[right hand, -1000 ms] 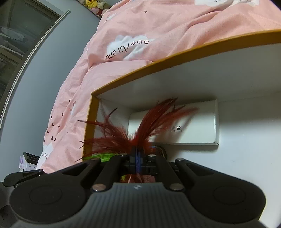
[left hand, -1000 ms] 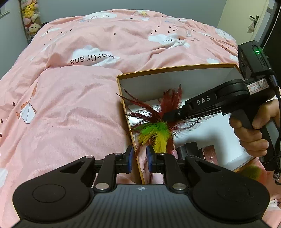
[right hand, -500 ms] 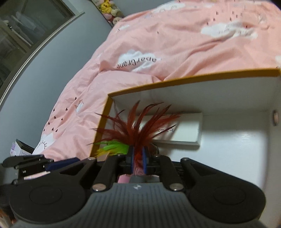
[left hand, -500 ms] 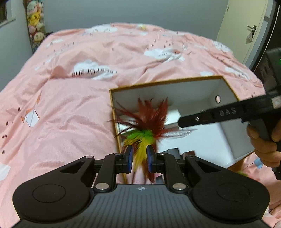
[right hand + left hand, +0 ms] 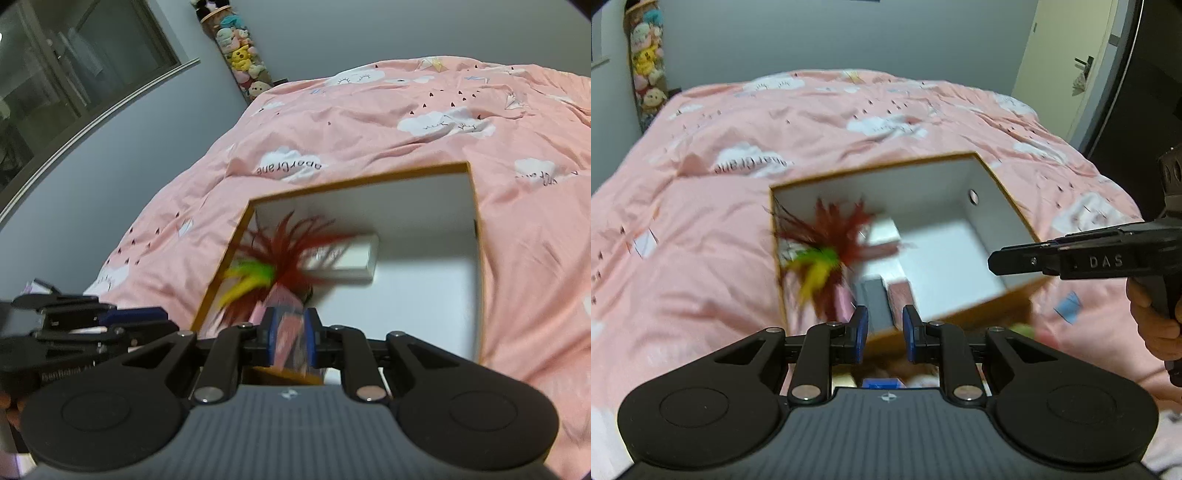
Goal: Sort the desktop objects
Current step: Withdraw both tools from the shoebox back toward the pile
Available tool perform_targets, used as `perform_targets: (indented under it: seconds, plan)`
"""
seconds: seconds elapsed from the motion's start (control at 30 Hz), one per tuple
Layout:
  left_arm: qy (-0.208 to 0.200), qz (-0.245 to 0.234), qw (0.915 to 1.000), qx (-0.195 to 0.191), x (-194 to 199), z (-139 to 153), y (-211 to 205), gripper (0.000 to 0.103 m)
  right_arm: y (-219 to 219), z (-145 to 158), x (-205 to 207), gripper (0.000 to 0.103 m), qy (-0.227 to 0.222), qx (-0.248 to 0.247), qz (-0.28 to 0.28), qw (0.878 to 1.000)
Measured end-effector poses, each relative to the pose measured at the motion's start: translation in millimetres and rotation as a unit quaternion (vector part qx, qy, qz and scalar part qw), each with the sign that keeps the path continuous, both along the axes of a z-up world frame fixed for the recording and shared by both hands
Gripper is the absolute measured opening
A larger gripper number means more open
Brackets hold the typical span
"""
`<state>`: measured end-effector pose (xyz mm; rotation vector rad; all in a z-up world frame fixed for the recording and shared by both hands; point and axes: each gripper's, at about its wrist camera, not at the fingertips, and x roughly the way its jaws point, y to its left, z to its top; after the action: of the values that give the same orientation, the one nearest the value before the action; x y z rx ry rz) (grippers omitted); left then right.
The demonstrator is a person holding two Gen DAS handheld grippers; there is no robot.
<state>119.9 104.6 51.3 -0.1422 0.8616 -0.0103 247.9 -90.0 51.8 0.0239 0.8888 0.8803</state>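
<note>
Both the left gripper (image 5: 884,334) and right gripper (image 5: 291,338) are opening, empty. The feather toy (image 5: 827,251) lies in the box (image 5: 1001,184). Light and floppy, it looks best pinched at its base.

The left gripper (image 5: 884,334) angles downward, its jaws opening with nothing pinched between them. The right gripper (image 5: 291,336) also tilts down, jaws opening, apparently empty. A hand (image 5: 1156,325) grips its handle.
</note>
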Motion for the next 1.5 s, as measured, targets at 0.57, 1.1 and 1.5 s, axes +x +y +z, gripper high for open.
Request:
perform_targets:
  seconds: [0.57, 1.1, 1.5]
  plan:
    - [0.15, -0.087, 0.9847, -0.009, -51.2, -63.7, -64.6, 0.022, -44.5, -71.7, -78.4, 0.031, 0.123, -0.094, 0.02, 0.988]
    - [0.167, -0.115, 0.9791, -0.01, -70.4, -70.3, -80.6, 0.022, -53.3, -83.0, -106.5, 0.029, 0.158, -0.101, 0.052, 0.981]
    - [0.106, -0.027, 0.9939, 0.01, -45.7, -38.2, -24.6, 0.05, -39.3, -53.9, -70.4, 0.031, 0.102, -0.07, 0.044, 0.991]
